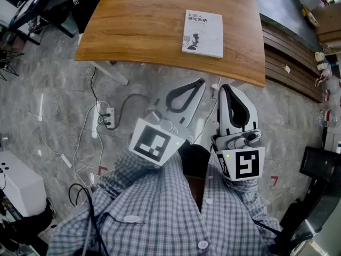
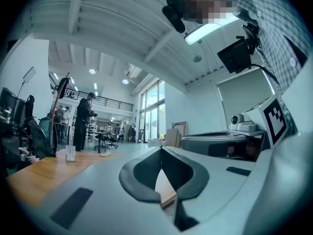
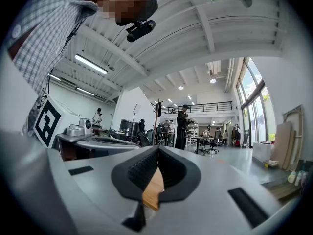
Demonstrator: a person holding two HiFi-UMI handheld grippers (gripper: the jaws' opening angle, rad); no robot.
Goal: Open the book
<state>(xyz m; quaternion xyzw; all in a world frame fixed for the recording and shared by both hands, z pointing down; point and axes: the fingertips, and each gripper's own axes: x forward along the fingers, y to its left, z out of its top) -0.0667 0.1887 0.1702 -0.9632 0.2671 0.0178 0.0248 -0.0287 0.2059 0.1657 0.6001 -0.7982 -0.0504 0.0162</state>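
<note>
Head view: two grippers short of a closed book.
Nearest us, we held the left gripper (image 1: 200,82) and right gripper (image 1: 224,87), jaws pressed together and empty; beyond, on the wooden table (image 1: 138,31), lay the book (image 1: 203,33), cover shut.

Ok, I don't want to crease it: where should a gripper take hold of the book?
The book lies closed and flat, cover up. Probably catch the cover's right edge, coming low from the right: the title reads upright, so the spine is likely left.
</note>
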